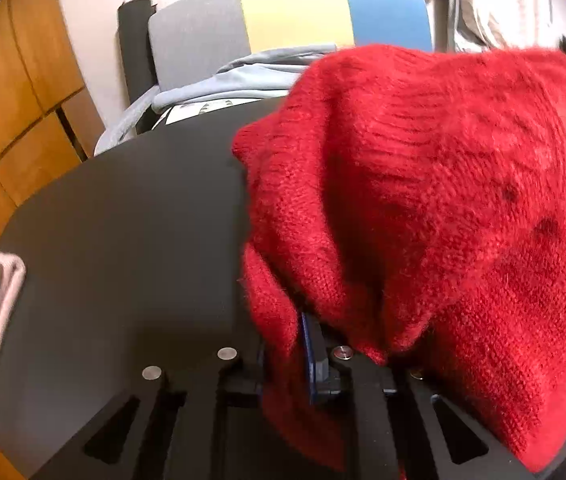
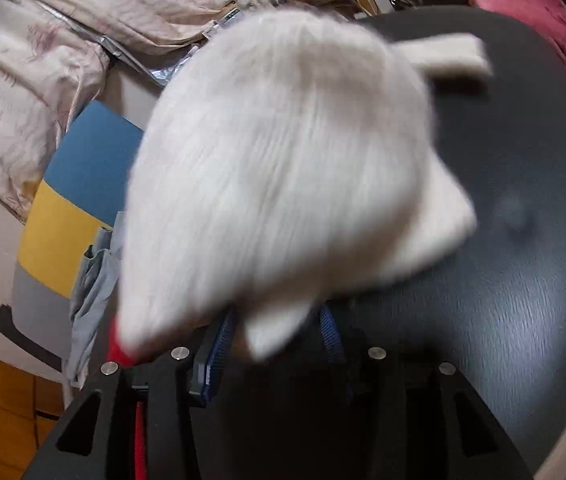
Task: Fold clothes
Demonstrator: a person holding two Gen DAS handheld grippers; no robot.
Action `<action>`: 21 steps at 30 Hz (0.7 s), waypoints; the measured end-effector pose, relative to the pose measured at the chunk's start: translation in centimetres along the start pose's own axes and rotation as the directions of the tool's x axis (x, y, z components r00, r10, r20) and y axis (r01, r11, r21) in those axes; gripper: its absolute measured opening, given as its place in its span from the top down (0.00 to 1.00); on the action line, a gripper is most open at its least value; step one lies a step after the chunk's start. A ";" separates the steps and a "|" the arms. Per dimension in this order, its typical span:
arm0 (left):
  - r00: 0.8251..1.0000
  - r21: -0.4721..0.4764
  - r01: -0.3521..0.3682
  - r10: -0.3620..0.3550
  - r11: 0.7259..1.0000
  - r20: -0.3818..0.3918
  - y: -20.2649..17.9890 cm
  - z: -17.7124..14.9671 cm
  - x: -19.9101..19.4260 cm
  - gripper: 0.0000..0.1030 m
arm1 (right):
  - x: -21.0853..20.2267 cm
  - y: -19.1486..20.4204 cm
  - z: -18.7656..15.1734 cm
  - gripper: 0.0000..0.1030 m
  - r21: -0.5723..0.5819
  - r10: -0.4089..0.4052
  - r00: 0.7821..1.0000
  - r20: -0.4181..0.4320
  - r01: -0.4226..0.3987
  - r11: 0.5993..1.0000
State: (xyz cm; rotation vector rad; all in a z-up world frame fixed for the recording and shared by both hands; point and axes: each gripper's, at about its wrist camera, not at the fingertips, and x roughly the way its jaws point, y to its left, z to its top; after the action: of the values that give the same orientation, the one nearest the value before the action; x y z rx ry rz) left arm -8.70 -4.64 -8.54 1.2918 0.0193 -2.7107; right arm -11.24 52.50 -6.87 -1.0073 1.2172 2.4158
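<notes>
Left gripper (image 1: 289,360) clamped on red sweater (image 1: 423,200); right gripper (image 2: 279,344) apart, white garment (image 2: 283,160) between fingers.

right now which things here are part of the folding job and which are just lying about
Part of the job:
- red sweater, in the left claw
- white sweater, at the right claw
- black table

Lying about:
- striped chair with a pale blue garment
- crumpled bedding
</notes>
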 end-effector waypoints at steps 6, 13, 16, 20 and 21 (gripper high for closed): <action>0.988 -0.258 0.154 -0.143 0.954 0.064 4.5 -1.1 -2.6 0.23 | -2.2 6.4 -10.3 0.38 -0.176 0.264 0.951 -0.163 -0.291 0.940; 0.980 -0.153 0.193 -0.183 0.969 0.078 3.4 -0.7 -2.3 0.04 | 2.8 20.5 -19.9 0.35 -0.507 0.175 0.901 -0.396 -0.373 0.777; 0.976 -0.212 0.214 -0.217 0.953 0.011 3.0 0.3 0.2 0.00 | 6.0 24.5 -22.8 0.29 -0.616 0.021 0.924 -0.381 -0.271 0.740; 0.984 -0.222 0.173 -0.179 0.959 -0.003 1.8 0.9 0.6 0.00 | 5.3 25.8 -25.9 0.42 -0.736 -0.036 0.968 -0.247 -0.163 0.656; 0.984 -0.205 0.173 -0.177 0.963 0.003 1.4 0.8 0.3 0.05 | 4.9 25.6 -25.7 0.65 -0.707 -0.003 0.964 -0.265 -0.193 0.680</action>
State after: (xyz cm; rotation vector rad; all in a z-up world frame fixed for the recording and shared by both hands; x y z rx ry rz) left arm -9.33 -6.13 -8.25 1.3062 0.4220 -2.7519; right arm -15.62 16.17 -5.25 -1.5128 0.2879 3.0036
